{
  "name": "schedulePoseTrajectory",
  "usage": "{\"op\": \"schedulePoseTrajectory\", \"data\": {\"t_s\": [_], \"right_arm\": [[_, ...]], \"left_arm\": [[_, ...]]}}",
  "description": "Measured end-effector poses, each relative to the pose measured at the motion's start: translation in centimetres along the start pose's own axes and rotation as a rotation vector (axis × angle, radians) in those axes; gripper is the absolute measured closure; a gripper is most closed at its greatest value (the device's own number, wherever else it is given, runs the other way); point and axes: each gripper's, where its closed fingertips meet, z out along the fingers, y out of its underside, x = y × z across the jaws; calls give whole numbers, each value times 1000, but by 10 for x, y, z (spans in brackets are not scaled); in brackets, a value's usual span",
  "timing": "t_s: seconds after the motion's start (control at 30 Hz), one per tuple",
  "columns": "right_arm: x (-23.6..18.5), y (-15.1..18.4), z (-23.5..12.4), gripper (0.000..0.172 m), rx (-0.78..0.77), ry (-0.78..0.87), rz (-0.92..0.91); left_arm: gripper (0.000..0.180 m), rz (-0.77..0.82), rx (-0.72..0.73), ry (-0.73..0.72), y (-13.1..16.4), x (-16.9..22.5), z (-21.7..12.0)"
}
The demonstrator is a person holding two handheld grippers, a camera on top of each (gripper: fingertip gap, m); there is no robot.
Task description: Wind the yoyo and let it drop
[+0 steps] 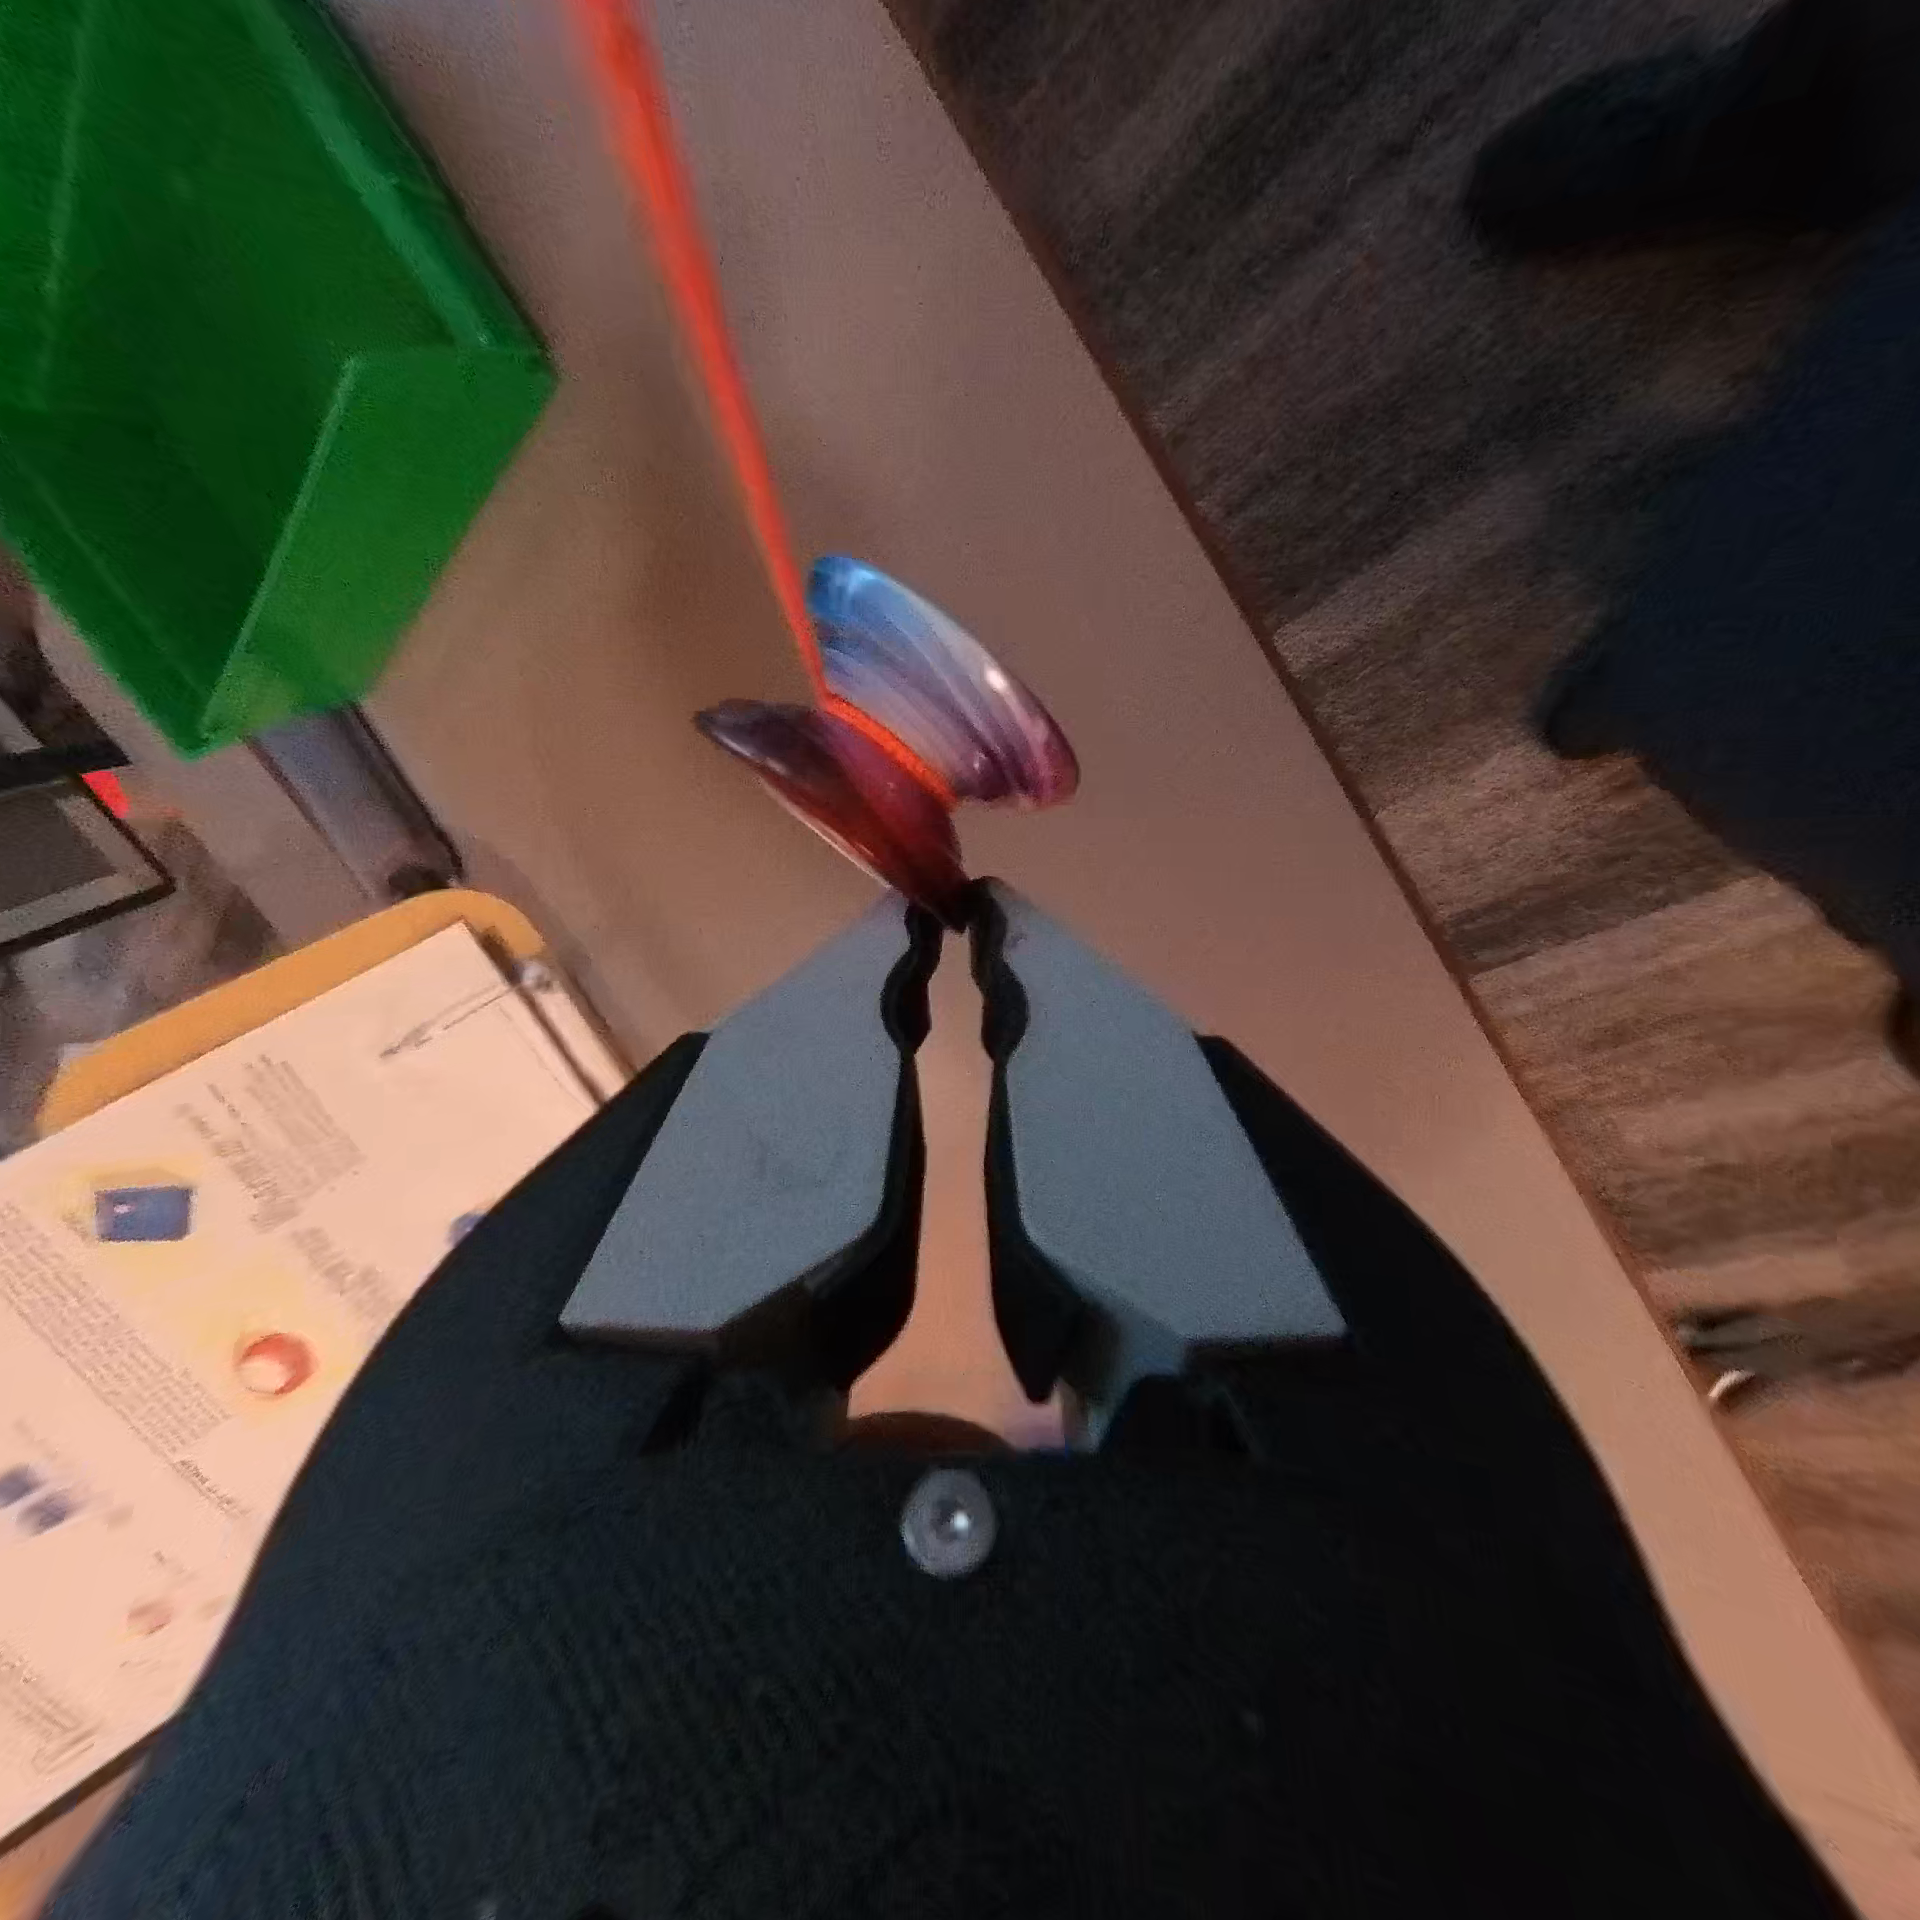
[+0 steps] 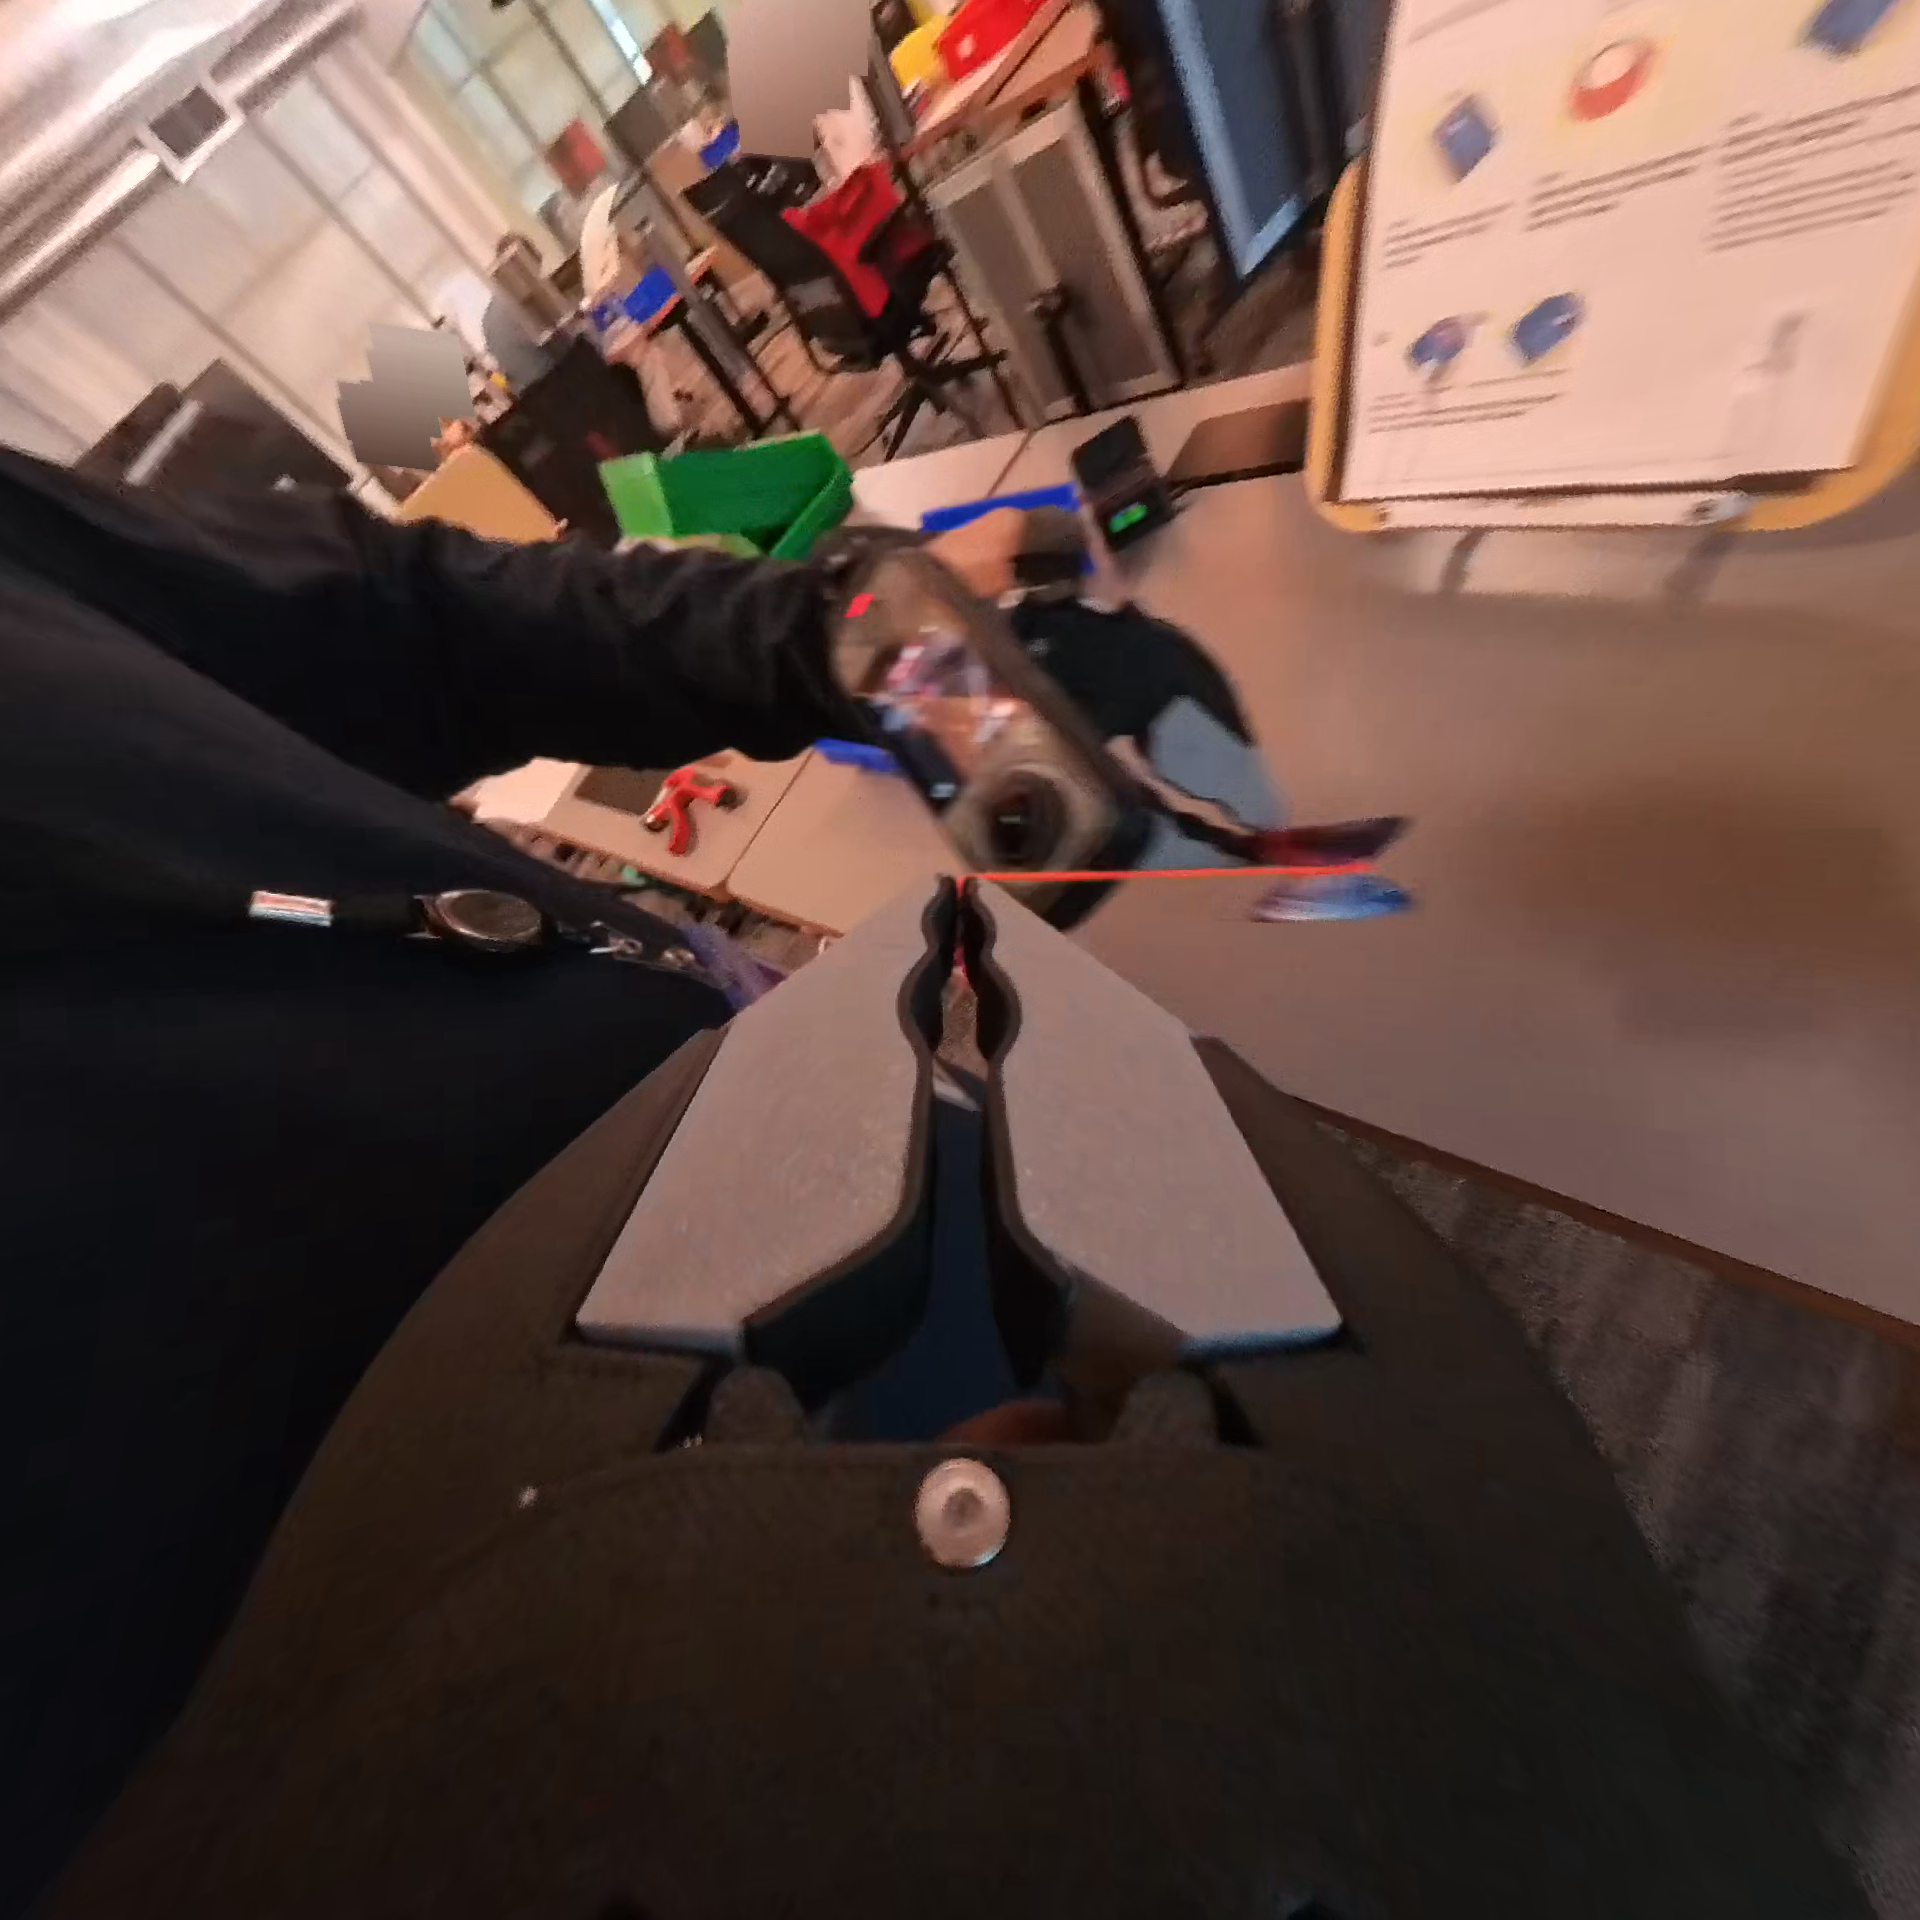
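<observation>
The yoyo (image 1: 935, 686) has a blue-to-purple half and a red-purple half and hangs above the beige table (image 1: 1039, 468). My left gripper (image 1: 951, 899) is shut, its tips pinching the rim of the red-purple half. An orange-red string (image 1: 686, 260) runs taut from the yoyo's groove up and out of the left wrist view. In the right wrist view, my right gripper (image 2: 958, 888) is shut on that string (image 2: 1164, 875), which stretches level to the blurred yoyo (image 2: 1340, 899) held by the left gripper (image 2: 1242, 831).
A green bin (image 1: 208, 343) stands at the left, also in the right wrist view (image 2: 748, 488). A yellow clipboard with a printed sheet (image 1: 208, 1195) lies on the table (image 2: 1621, 260). The table edge and grey carpet (image 1: 1507, 520) lie right. A person's dark sleeve (image 2: 520, 644) reaches across. Spacing between my two grippers at the tips: around 20 cm.
</observation>
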Motion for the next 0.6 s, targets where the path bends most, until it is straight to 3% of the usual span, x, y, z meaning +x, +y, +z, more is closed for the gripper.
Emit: {"op": "schedulePoseTrajectory", "data": {"t_s": [0.03, 0.13, 0.23, 0.33, 0.4, 0.47, 0.6], "right_arm": [[-5, 8, 13, 172, -22, -17, -10], [-16, 33, 44, 172, -60, -93, 30], [-10, 55, 55, 172, -64, -111, 107], [-3, 69, 52, 172, -52, -129, 186], [9, 76, 47, 172, -45, -102, 222], [23, 76, 38, 172, -22, -77, 256], [66, 60, 1, 172, 36, 50, 270]], "left_arm": [[179, -81, 57, 43, -8, 0, 5], [179, -545, 374, 278, -42, -12, -10], [178, -872, 724, 450, -60, -49, -59], [178, -1015, 1043, 695, -62, -73, -124], [178, -945, 1231, 932, -61, -70, -175], [178, -773, 1289, 1089, -57, -49, -211], [178, -404, 1040, 1166, -44, 23, -216]]}}
